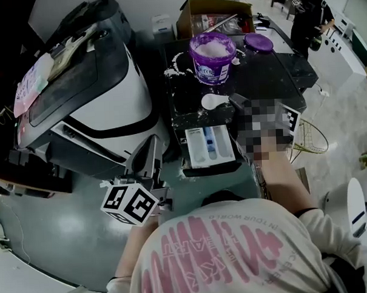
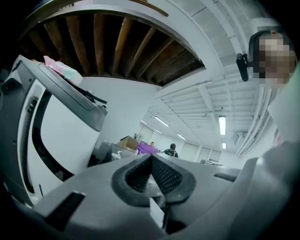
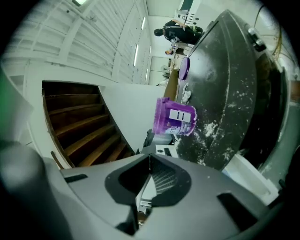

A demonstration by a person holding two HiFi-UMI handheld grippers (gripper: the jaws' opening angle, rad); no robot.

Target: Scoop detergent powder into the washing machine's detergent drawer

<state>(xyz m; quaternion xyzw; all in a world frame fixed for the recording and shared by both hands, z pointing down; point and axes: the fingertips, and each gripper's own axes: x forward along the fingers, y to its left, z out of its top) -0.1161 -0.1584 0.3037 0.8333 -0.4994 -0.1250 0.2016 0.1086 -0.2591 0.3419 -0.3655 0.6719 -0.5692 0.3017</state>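
Observation:
A purple detergent tub (image 1: 213, 56) (image 3: 174, 117) full of white powder stands open on the black washing machine top (image 1: 271, 72). Its purple lid (image 1: 258, 42) lies beside it. A white scoop (image 1: 215, 101) rests near the top's front edge. Below it the detergent drawer (image 1: 209, 146) is pulled out. My right gripper (image 1: 237, 101) (image 3: 149, 161) is shut and empty, rolled on its side, with its tip just right of the scoop's handle. Left of the drawer and lower down, my left gripper (image 1: 153, 143) (image 2: 151, 161) is shut with nothing in it.
A big grey-and-white machine (image 1: 96, 86) stands at the left. A cardboard box (image 1: 214, 17) sits behind the tub. Spilled powder (image 1: 178, 61) dusts the top. A wire basket (image 1: 311, 140) is on the floor at the right, and a person (image 1: 311, 10) stands far back.

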